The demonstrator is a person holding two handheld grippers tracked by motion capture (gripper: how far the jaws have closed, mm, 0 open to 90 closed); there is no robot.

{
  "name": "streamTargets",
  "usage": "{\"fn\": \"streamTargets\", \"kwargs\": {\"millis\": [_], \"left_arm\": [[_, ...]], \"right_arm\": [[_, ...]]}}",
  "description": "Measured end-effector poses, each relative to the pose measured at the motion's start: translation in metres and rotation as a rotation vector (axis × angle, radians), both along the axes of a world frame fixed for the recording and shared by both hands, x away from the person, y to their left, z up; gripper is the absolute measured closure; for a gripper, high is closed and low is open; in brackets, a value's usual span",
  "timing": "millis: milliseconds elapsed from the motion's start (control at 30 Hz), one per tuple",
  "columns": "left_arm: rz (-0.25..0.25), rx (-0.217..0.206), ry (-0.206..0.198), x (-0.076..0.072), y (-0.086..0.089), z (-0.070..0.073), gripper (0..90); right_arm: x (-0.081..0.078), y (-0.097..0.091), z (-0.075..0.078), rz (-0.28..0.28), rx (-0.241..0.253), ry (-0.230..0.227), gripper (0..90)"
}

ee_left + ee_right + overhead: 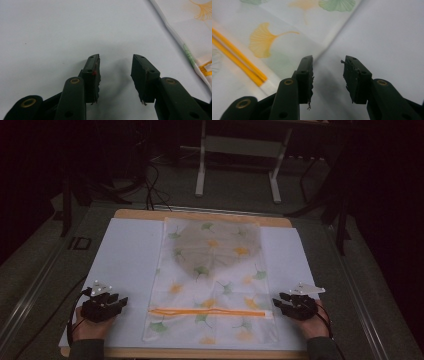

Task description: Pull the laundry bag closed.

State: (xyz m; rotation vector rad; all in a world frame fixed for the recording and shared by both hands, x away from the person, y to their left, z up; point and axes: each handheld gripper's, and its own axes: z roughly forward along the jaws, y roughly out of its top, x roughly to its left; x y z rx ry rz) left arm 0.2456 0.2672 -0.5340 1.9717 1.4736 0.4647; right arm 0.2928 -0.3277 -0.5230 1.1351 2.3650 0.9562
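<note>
Together, your two hands framed the work from either side of the table. At the left, your left gripper (121, 301) rested on the white sheet (125, 255) that covered the wooden board (140, 213), its jaws standing well apart with nothing between them; in the left gripper view the pads hung over bare white surface, and the edge of the printed mesh bag (215, 285) ran past at the upper right, near but not touching. That bag lay flat in the middle of the sheet, between your hands, its pale fabric scattered with green and yellow ginkgo leaves. A darker grey piece of fabric (217, 247) showed through its far half, though what it was could not be told. An orange zipper (210, 312) ran across the bag's near part, roughly level with both grippers. At the right, your right gripper (275, 303) sat just beside the zipper's right end, its jaws likewise spread and empty; in the right gripper view they pointed at the bag's edge where it met the white sheet, with the orange zipper lying off to the left of them.
</note>
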Motion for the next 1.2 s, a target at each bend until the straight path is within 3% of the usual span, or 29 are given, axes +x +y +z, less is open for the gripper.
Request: {"fn": "streamTargets", "kwargs": {"millis": [300, 467, 967, 1200], "left_arm": [[-0.004, -0.01, -0.017, -0.003, 0.001, 0.003, 58.0], [-0.035, -0.016, -0.034, -0.006, -0.004, 0.005, 57.4], [-0.061, -0.036, -0.03, -0.009, -0.008, 0.007, 56.9], [-0.06, -0.041, -0.027, -0.01, -0.007, 0.007, 56.9]], "right_arm": [[0.004, 0.014, 0.007, 0.069, -0.021, 0.01, 58.4], [0.007, 0.023, 0.012, 0.112, -0.038, 0.008, 57.4], [0.015, 0.054, 0.02, 0.207, -0.038, 0.011, 55.0], [0.018, 0.073, 0.02, 0.255, -0.013, 0.016, 54.9]]}}
